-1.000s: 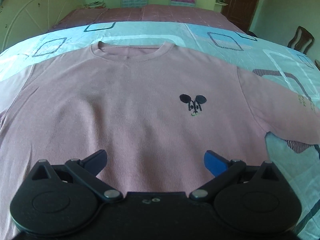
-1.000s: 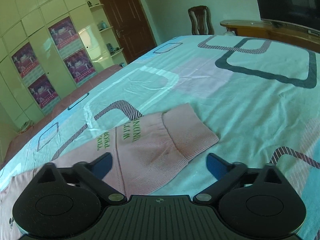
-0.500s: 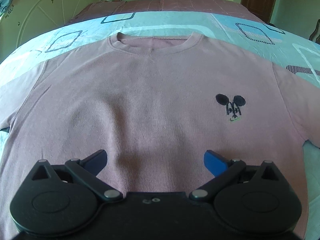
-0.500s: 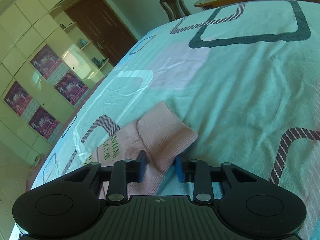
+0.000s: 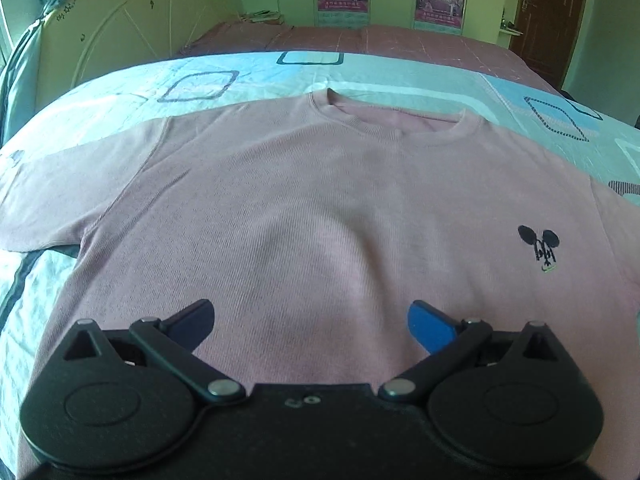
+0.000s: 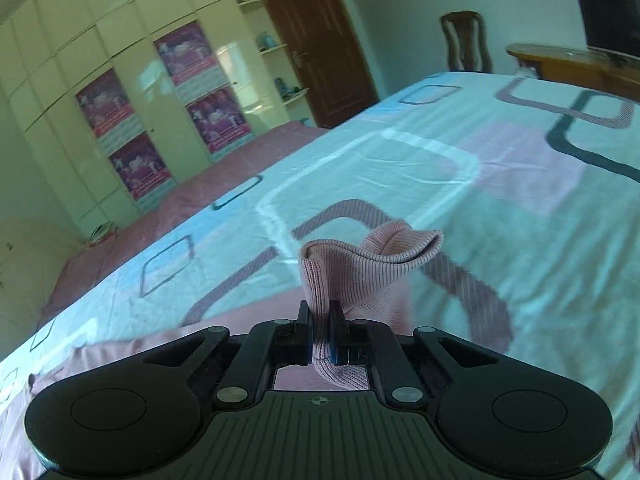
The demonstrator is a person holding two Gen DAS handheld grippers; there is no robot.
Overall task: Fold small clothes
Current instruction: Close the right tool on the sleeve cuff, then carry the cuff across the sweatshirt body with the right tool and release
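Since a moment ago my right gripper (image 6: 320, 334) has clamped the ribbed sleeve cuff (image 6: 372, 258) and lifted it off the bedsheet (image 6: 500, 184).
Meanwhile my left gripper (image 5: 310, 320) has drifted left over the pink sweatshirt (image 5: 320, 216), which lies flat and face up; its jaws stand wide apart, holding nothing. I judge the soft knit could slide from so narrow a pinch, or drag the body askew if I pull fast.
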